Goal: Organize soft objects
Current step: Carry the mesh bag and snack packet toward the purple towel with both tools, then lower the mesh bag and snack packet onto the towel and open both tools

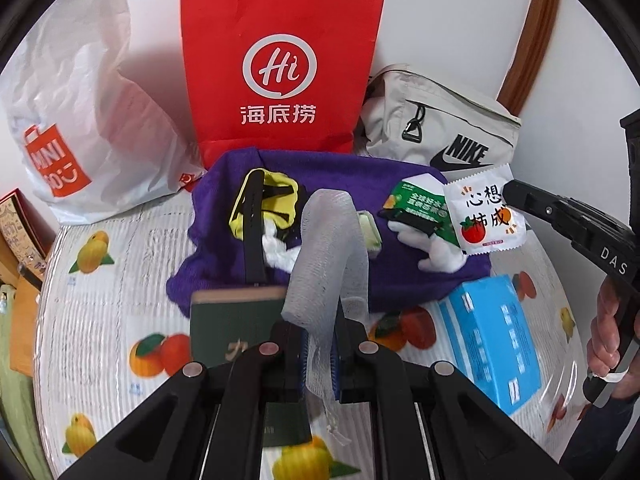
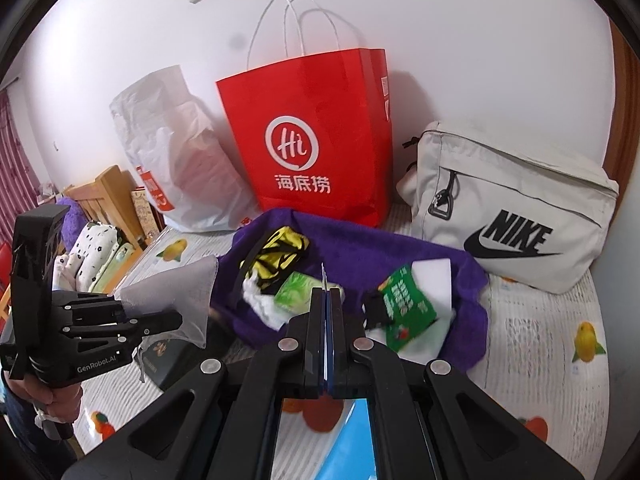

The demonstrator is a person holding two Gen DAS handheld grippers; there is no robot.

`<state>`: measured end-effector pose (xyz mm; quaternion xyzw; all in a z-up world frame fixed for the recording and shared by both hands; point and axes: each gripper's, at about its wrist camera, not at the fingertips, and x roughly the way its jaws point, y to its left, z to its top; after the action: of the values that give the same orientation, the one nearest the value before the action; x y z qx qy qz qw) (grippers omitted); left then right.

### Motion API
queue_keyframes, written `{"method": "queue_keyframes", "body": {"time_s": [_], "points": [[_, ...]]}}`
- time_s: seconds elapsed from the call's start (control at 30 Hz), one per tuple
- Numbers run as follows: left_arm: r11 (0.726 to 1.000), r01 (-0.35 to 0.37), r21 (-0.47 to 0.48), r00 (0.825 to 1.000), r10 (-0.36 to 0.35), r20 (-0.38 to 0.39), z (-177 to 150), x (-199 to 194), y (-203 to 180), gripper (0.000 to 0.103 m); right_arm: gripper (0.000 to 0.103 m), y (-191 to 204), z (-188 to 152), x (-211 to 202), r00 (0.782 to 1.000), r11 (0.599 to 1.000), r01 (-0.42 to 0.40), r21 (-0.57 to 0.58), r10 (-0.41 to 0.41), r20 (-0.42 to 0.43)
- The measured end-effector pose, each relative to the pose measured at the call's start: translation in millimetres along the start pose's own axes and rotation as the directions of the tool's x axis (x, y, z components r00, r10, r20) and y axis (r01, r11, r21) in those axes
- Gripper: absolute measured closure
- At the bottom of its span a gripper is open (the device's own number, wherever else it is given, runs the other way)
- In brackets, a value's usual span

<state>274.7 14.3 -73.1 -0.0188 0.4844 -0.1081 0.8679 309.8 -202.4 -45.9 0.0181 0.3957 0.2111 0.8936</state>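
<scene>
Currently I am clamping the left hand-held gripper on the lower end of a white translucent mesh pouch, which is standing up loosely above the purple knitted cloth spread on the fruit-print counter. The right hand-held gripper is closed on the edge of a thin white sachet printed with a tomato, which is hanging over the right side of the cloth.

Risks from here:
- The mesh is limp and I am pinching only one end; a quick swing is likely to drag it across the yellow-and-black fabric item or snag the black strap.
- The sachet is slick and held by a narrow margin; it may be slipping out if tilted.
- The two hand-held grippers are working near each other over the same cloth, so crossing paths risks a collision.
- The red paper carrier bag is standing unsupported; a nudge could tip it.
</scene>
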Motion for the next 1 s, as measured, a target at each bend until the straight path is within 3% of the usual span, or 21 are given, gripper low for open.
{"method": "queue_keyframes", "body": {"time_s": [0.5,1.0], "points": [[0.999,0.042,-0.029,0.997,-0.044,-0.059,51.1,64.6,-0.1,0.094,0.103,-35.0,29.2,61.8,0.999,0.999,-0.005,0.042,0.007,-0.051],[0.998,0.055,-0.025,0.990,-0.058,-0.130,79.0,115.4,-9.5,0.094,0.101,-69.8,13.9,104.7,0.990,0.995,0.016,0.098,-0.003,-0.139]]}}
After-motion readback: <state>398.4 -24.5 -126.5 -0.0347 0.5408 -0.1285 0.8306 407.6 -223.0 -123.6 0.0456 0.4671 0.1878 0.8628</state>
